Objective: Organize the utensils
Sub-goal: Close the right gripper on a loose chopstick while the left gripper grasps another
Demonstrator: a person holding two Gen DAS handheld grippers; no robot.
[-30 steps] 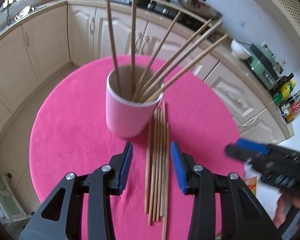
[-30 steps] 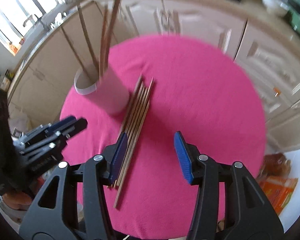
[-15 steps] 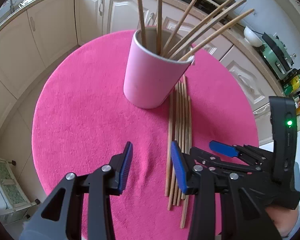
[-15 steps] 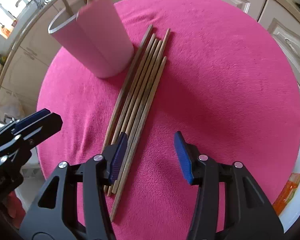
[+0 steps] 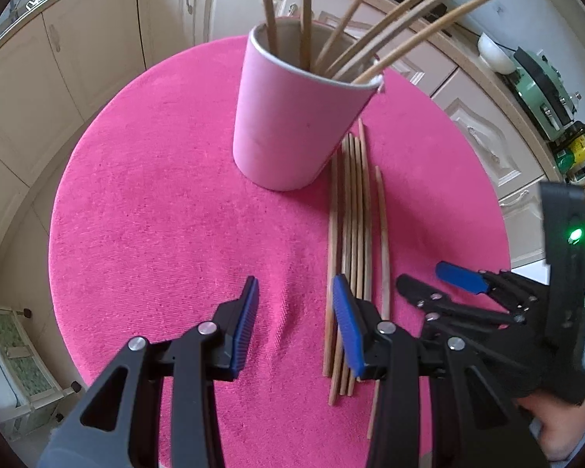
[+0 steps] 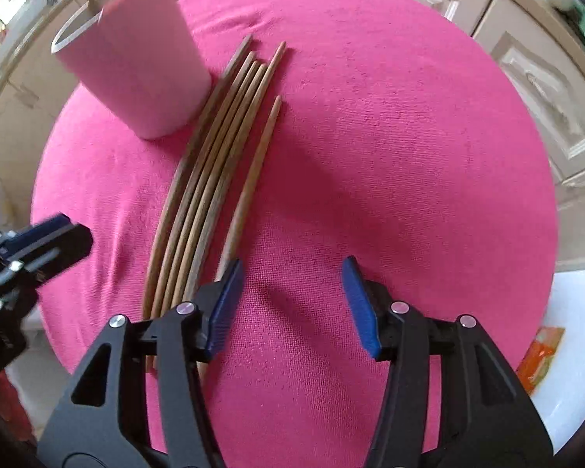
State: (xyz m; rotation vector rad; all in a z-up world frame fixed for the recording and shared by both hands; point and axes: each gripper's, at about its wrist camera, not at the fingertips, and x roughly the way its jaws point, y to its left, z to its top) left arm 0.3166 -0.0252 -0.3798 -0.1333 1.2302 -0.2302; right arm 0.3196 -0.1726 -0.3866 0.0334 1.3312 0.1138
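A pink cup (image 5: 292,132) stands on the round pink-covered table (image 5: 156,214) and holds several wooden chopsticks (image 5: 374,35). Several more chopsticks (image 5: 355,226) lie side by side on the cloth just right of the cup; they also show in the right wrist view (image 6: 206,179) beside the cup (image 6: 136,66). My left gripper (image 5: 294,323) is open and empty, low over the cloth left of the lying chopsticks. My right gripper (image 6: 292,304) is open and empty, its left finger over the near ends of the chopsticks; it also shows in the left wrist view (image 5: 433,280).
Cream kitchen cabinets (image 5: 97,31) curve around behind the table. A countertop at the right holds a green appliance (image 5: 542,85) and bottles (image 5: 577,148). An orange packet (image 6: 538,355) lies on the floor to the right of the table.
Both grippers have come lower and closer to the table. The right gripper has moved in beside the lying chopsticks; one chopstick now lies slightly apart from the bundle.
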